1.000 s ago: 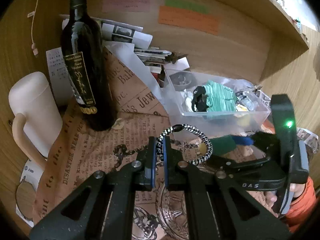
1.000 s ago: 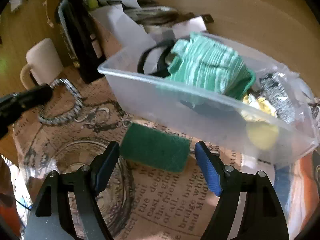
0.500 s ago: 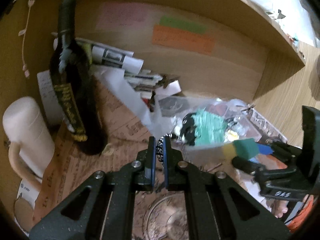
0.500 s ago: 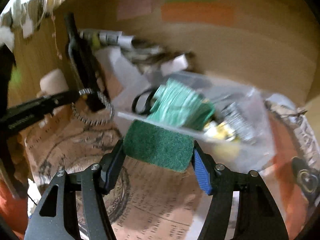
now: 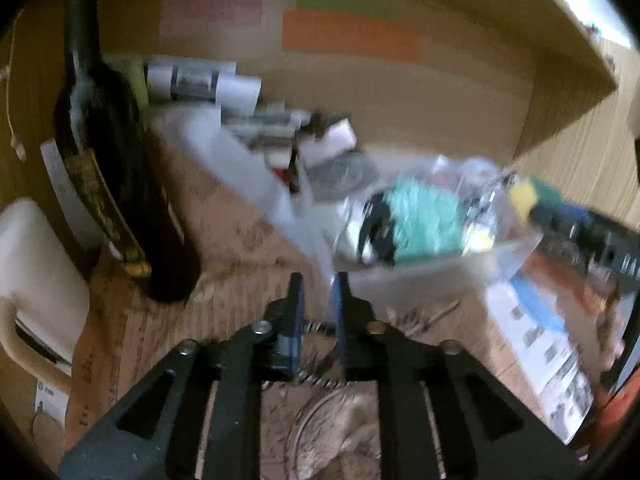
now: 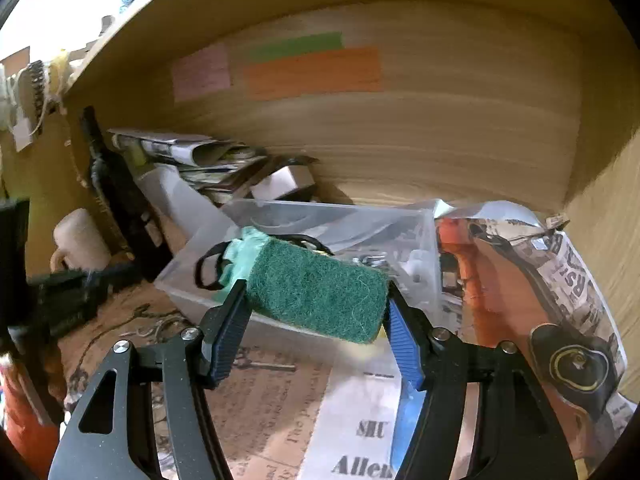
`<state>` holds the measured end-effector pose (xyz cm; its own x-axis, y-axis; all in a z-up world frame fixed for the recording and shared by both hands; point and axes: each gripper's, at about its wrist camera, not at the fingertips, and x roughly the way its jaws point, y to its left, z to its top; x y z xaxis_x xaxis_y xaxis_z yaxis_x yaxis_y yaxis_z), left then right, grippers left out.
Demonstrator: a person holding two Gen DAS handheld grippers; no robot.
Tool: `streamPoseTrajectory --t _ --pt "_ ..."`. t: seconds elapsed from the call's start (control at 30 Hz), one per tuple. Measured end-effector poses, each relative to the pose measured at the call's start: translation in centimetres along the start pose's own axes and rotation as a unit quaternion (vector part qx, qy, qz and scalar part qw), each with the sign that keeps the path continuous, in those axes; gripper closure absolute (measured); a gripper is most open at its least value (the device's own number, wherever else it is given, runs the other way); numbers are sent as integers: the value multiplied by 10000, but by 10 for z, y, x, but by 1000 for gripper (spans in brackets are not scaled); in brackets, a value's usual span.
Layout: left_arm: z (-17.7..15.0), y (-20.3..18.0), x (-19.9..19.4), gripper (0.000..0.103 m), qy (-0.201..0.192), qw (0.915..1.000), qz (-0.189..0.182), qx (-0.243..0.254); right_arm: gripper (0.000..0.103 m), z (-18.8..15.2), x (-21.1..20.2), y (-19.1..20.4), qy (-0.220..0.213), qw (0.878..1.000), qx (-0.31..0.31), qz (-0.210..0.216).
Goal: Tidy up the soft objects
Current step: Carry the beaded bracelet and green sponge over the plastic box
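My right gripper (image 6: pixel 316 312) is shut on a green scouring sponge (image 6: pixel 316 296) with a yellow underside and holds it in the air at the near rim of the clear plastic bin (image 6: pixel 416 224). The bin holds a mint green cloth (image 5: pixel 424 220) and a black item. The sponge also shows in the blurred left wrist view (image 5: pixel 532 194) at the bin's right end. My left gripper (image 5: pixel 318 304) has its jaws slightly apart near the bin's left corner. The black-and-white braided cord loop (image 5: pixel 316 326) lies low between and below its fingers, loose.
A dark wine bottle (image 5: pixel 108 152) and a cream mug (image 5: pixel 36 272) stand at the left. Rolled papers (image 5: pixel 200 80) lie against the wooden back wall. Printed paper covers the desk. A chain (image 6: pixel 116 336) lies on it. An orange crumpled bag (image 6: pixel 500 280) sits to the bin's right.
My right gripper lifted the sponge up to the bin's rim. My left gripper's jaws parted and the cord loop slipped down from between them. The left view is motion-blurred.
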<state>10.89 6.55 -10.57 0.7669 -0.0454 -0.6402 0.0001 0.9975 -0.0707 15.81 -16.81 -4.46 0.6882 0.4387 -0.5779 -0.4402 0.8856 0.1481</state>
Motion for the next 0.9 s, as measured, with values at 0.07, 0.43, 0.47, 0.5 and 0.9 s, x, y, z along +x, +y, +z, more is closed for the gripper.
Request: streamPoseTrajectory --t 0.07,0.43,0.47,0.5,0.9 --pt "-8 5 11 72 262 9996 103 -11 41 1 4 -4 12 10000 27 -16" --pt "-28 16 64 69 1106 9933 336 6 41 2 16 -8 108 9999 -8 -74" --pt "-27 15 65 70 1099 9934 338 41 41 2 16 -8 106 9999 -24 -85" --pt "-28 12 66 74 1092 9934 342 91 41 2 17 -8 102 9999 -37 -98" --pt "-43 -8 20 97 765 9970 67 124 41 6 19 -7 71 9999 -111 -85"
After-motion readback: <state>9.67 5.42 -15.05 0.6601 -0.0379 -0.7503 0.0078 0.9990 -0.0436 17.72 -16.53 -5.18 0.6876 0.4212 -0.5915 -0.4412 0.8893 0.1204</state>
